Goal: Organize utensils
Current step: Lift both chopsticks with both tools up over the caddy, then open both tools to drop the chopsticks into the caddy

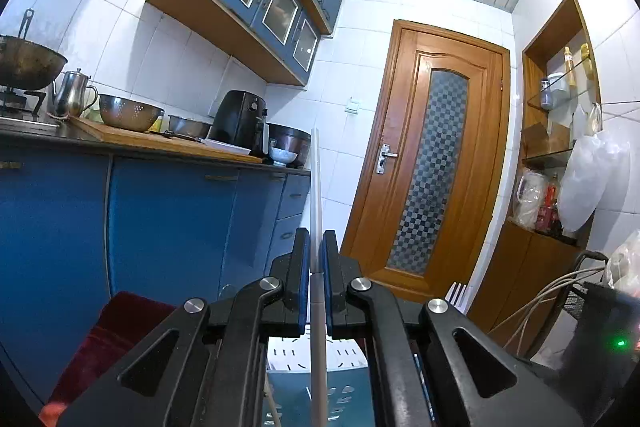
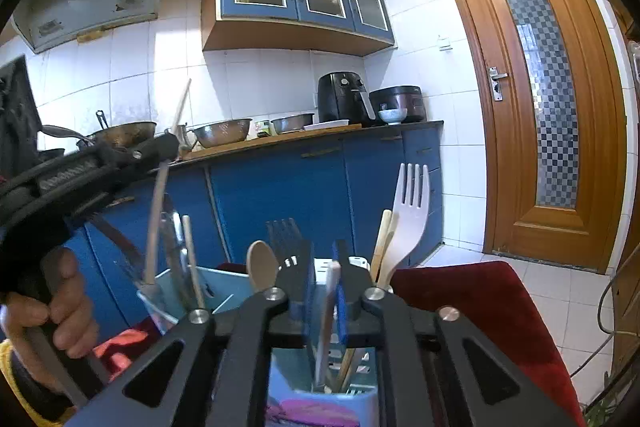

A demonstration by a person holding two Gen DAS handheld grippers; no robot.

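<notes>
Right tongs (image 2: 323,277) sit over the pale blue utensil holder (image 2: 320,401), blue pads either side of a white handle (image 2: 329,311) standing in it; whether they pinch it, hard to tell. Wooden spoon (image 2: 260,265) and black fork (image 2: 285,235) poke up just left, white fork (image 2: 410,211) with bamboo sticks (image 2: 382,247) just right. Over on the left, the left tongs (image 2: 166,147) grip a long pale chopstick (image 2: 160,199) above a clear cup (image 2: 176,295), the person's hand (image 2: 52,311) wrapped round the grip. Red cloth (image 2: 480,299) spreads below
</notes>
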